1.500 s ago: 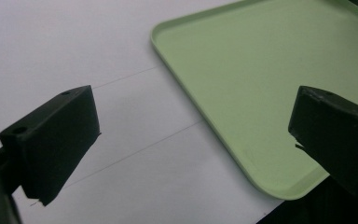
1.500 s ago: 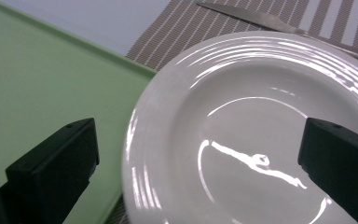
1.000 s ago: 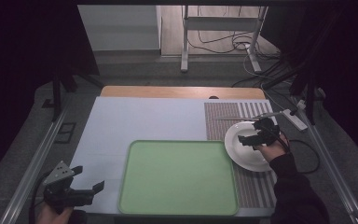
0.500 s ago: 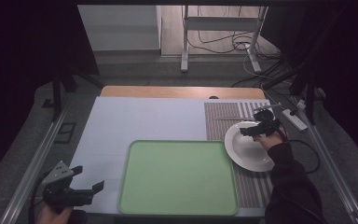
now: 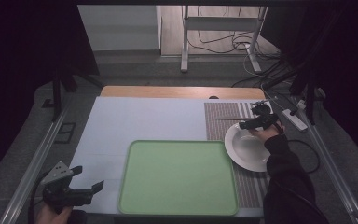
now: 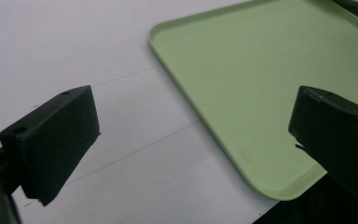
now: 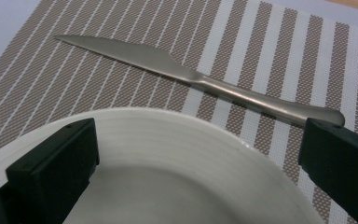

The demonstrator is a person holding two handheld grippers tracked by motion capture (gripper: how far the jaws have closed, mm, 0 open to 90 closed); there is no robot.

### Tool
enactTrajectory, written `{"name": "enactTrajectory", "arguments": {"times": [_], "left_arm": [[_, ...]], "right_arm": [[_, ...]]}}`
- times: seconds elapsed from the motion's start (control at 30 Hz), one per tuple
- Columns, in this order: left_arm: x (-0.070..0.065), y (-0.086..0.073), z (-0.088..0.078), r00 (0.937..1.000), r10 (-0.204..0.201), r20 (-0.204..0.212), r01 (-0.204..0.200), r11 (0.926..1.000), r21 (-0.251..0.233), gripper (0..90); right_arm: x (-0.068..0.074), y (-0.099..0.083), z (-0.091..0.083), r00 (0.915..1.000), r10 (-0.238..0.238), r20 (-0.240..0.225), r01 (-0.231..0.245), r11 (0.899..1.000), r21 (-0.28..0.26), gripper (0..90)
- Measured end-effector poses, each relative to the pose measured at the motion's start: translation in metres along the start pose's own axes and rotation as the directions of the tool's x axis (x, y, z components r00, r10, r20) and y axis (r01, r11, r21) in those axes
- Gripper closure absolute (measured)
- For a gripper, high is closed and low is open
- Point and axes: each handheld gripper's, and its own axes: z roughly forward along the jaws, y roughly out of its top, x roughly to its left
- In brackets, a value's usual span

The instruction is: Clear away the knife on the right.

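- Hovering with its jaws spread wide and nothing between them, the right gripper [image 5: 256, 122] hangs over the far rim of the white plate [image 7: 177, 158], aimed at the knife [image 7: 191, 77] lying just beyond that rim.
- Flat on the striped placemat [image 7: 279, 42], the knife rests close ahead of the open jaws, its handle end near the right-hand jaw in the right gripper view and its blade stretching away to the left; no jaw touches it yet.
- Judging from this, the pick-up is barely started: the knife has not been grasped, the plate is bare, and reaching, closing and carrying all seem to lie ahead.
- Beside the plate, toward the person's left, the green tray [image 5: 179, 177] lies empty, so nothing has been loaded onto it if that is where things are bound.
- Waiting at the near left corner of the table [image 5: 135, 116], the left gripper [image 5: 86, 186] is also gaping and holds nothing; its own view shows the tray's rounded corner [image 6: 279, 191] just ahead of its right-hand jaw.
- No brand, label or legible writing can be made out on the knife, plate, tray, placemat or either gripper.
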Motion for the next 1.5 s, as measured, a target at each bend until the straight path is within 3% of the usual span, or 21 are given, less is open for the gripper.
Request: {"name": "enactTrajectory", "arguments": {"times": [0.43, 0.57, 0.63, 0.7, 0.77, 0.93, 1.13, 1.27, 1.37, 1.43, 1.5], "left_arm": [[0.001, 0.0, 0.0, 1.0, -0.004, 0.006, 0.004, 1.0, -0.005, 1.7], [0.001, 0.0, 0.0, 1.0, -0.002, 0.008, 0.002, 1.0, -0.004, 1.7], [0.001, 0.0, 0.0, 1.0, -0.003, 0.009, 0.003, 1.0, -0.004, 1.7], [0.001, 0.0, -0.001, 0.9999, -0.004, 0.01, 0.004, 1.0, -0.004, 1.7], [0.001, 0.0, 0.0, 0.9999, -0.006, 0.01, 0.006, 1.0, -0.004, 1.7], [0.001, 0.0, 0.0, 1.0, -0.004, 0.009, 0.004, 1.0, -0.001, 1.7], [0.001, 0.0, 0.0, 0.9999, -0.005, 0.01, 0.005, 1.0, 0.0, 1.6], [0.001, 0.0, 0.0, 0.9999, -0.002, 0.01, 0.002, 1.0, 0.001, 1.7], [0.001, -0.001, 0.0, 0.9999, -0.001, 0.01, 0.001, 1.0, 0.001, 1.7], [0.001, -0.001, -0.001, 0.9999, -0.002, 0.01, 0.002, 1.0, 0.001, 1.7], [0.001, -0.001, -0.001, 0.9999, -0.003, 0.011, 0.003, 1.0, 0.0, 1.6]], "right_arm": [[-0.016, 0.01, 0.011, 0.9994, 0.036, 0.005, -0.036, 0.999, 0.032, 3.1], [-0.021, 0.014, 0.011, 0.9994, 0.031, -0.016, -0.031, 0.999, 0.029, 21.7], [-0.026, 0.017, 0.009, 0.9998, 0.02, -0.003, -0.02, 1.0, 0.004, 40.4], [-0.028, 0.018, 0.009, 0.9998, 0.019, -0.006, -0.019, 1.0, 0.007, 45.4], [-0.032, 0.019, 0.011, 0.9989, 0.029, -0.036, -0.029, 0.999, 0.014, 61.4], [-0.041, 0.021, 0.019, 0.9984, 0.016, -0.055, -0.015, 1.0, 0.026, 88.1], [-0.048, 0.023, 0.033, 0.9988, 0.046, -0.014, -0.046, 0.999, 0.009, 90.0], [-0.049, 0.021, 0.044, 0.999, 0.03, 0.031, -0.031, 0.999, 0.025, 90.0], [-0.053, 0.02, 0.046, 0.9974, 0.047, 0.054, -0.048, 0.999, 0.02, 90.0], [-0.057, 0.016, 0.047, 0.9952, 0.052, 0.082, -0.056, 0.997, 0.05, 90.0], [-0.058, 0.014, 0.046, 0.9959, 0.053, 0.073, -0.057, 0.997, 0.051, 90.0]]}}
